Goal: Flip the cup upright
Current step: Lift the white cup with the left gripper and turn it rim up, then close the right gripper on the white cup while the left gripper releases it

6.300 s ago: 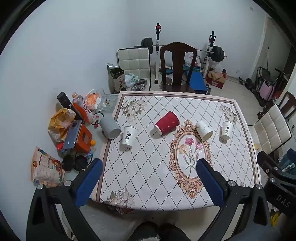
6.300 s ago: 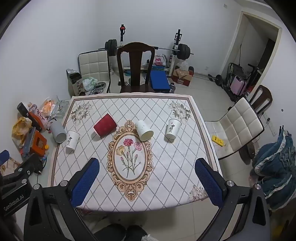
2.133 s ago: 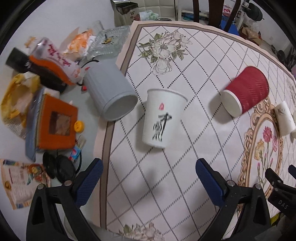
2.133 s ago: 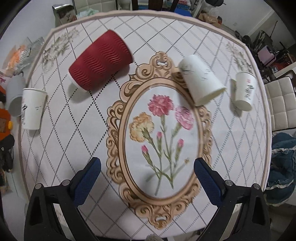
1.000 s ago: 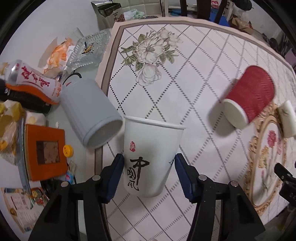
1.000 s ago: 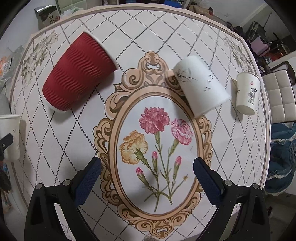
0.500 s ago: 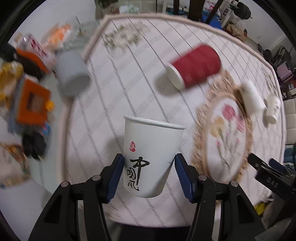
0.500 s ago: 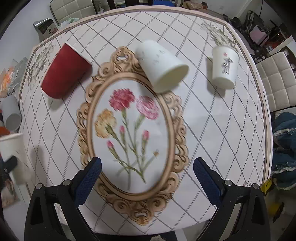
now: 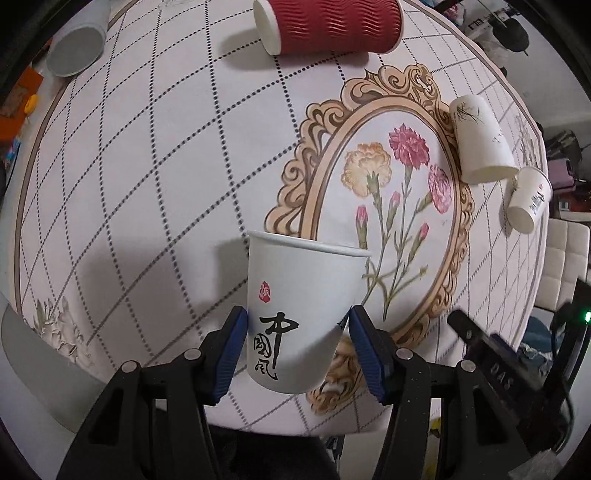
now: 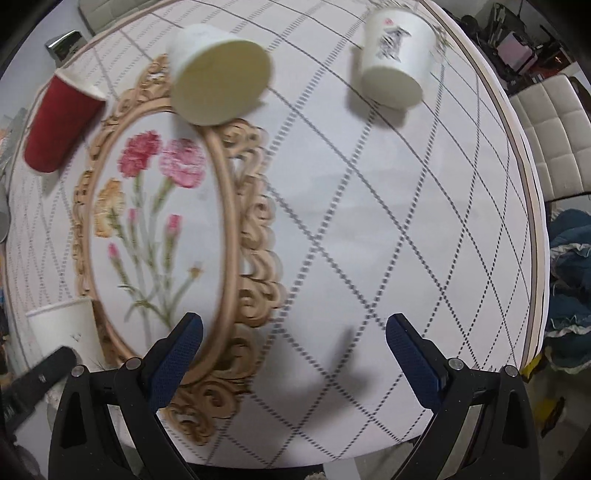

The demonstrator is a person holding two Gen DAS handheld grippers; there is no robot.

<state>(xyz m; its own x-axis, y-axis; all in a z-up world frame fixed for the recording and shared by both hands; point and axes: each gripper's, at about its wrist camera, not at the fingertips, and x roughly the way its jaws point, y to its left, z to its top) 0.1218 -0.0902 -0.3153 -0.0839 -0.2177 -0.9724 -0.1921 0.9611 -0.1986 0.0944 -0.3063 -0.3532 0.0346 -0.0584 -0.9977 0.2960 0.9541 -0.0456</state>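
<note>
The left hand-held gripper [image 9: 297, 341] pinches a white cup [image 9: 301, 310] near the counter's [image 9: 147, 155] near edge, rim up, axis about vertical. The right hand-held gripper [image 10: 293, 352] is spread, holding nothing. Bare cloth lies left of the cup; a red cup [image 9: 328, 26] lies sideways at the far side.

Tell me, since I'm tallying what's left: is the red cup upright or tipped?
Tipped. The red cup lies on its side on the tablecloth, its white rim facing sideways.
</note>
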